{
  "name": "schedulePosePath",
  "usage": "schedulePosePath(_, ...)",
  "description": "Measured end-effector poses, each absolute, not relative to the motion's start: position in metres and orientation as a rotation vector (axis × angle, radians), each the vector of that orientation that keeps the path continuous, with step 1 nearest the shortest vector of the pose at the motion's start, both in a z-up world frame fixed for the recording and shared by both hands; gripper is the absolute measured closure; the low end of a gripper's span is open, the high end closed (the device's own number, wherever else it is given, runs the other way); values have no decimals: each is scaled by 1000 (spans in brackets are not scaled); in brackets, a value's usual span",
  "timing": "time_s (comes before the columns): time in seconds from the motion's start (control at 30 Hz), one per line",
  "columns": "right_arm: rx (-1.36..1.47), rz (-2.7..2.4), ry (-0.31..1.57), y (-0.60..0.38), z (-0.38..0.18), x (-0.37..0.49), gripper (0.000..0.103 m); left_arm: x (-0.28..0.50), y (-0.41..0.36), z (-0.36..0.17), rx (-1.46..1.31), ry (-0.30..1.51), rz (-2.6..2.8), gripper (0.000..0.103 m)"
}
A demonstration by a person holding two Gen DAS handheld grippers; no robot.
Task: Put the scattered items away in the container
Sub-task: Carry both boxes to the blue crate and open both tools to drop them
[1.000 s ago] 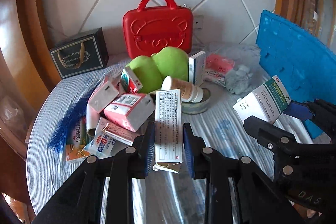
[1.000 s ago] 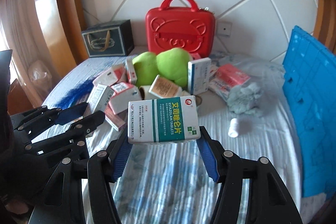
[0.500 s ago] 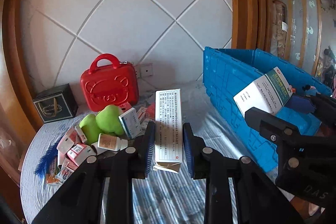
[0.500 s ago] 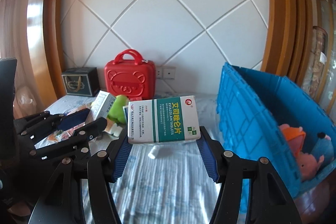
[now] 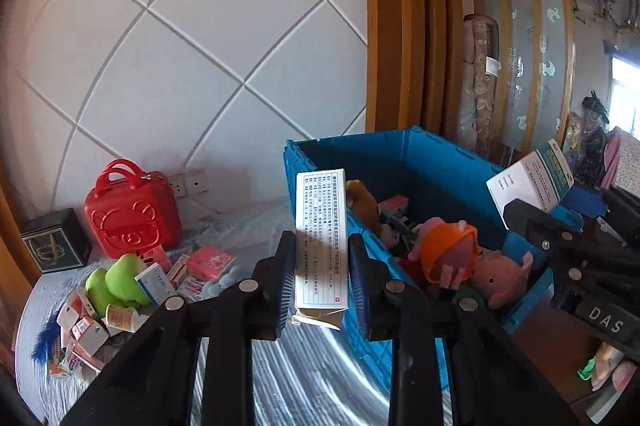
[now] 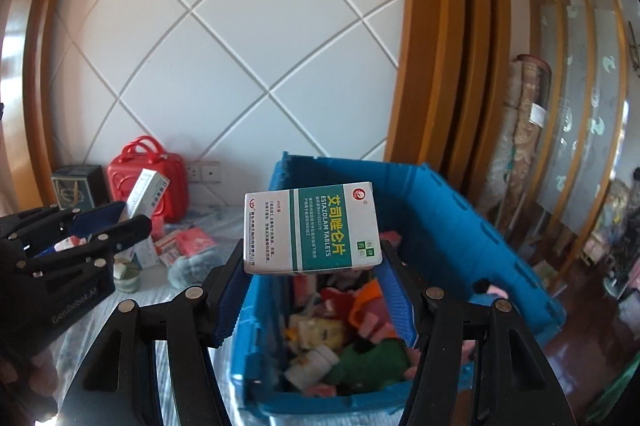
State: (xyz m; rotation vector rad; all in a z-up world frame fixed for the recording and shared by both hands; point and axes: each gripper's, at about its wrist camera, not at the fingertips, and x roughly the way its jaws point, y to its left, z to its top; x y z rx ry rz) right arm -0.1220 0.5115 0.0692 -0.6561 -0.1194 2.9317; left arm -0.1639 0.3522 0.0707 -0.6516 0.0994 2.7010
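left wrist: left gripper (image 5: 321,272) clamps a narrow white printed box (image 5: 321,238) upright, at the near wall of the blue crate (image 5: 440,162) of plush toys (image 5: 472,262) | right wrist: right gripper (image 6: 314,300) clamps the green-and-white tablet box (image 6: 312,228) over the crate's open top (image 6: 452,226); boxes scattered on the bed (image 6: 176,242)

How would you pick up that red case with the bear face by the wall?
Take the red case by its arched handle, coming down from above. The case stands upright against the wall, with clutter crowding its front, so the handle on top is the free part, and a hand-held gripper can close across it.
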Motion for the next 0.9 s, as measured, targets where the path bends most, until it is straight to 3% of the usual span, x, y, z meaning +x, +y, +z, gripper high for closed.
schedulePosePath(0.23, -762, 2820, -42, 611, 70, -131, 42, -184, 452, 85, -758, 115, 2587, 77)
schedulePosePath(0.47, -1017, 2803, -88, 688, 23, -169, 42, -224, 547, 25, -1059, 204, 2539, 77)
schedulePosePath(0.9, -1212, 2842, -104, 736, -24, -188, 42, -224, 581, -18, -1217, 289, 2588, 76)
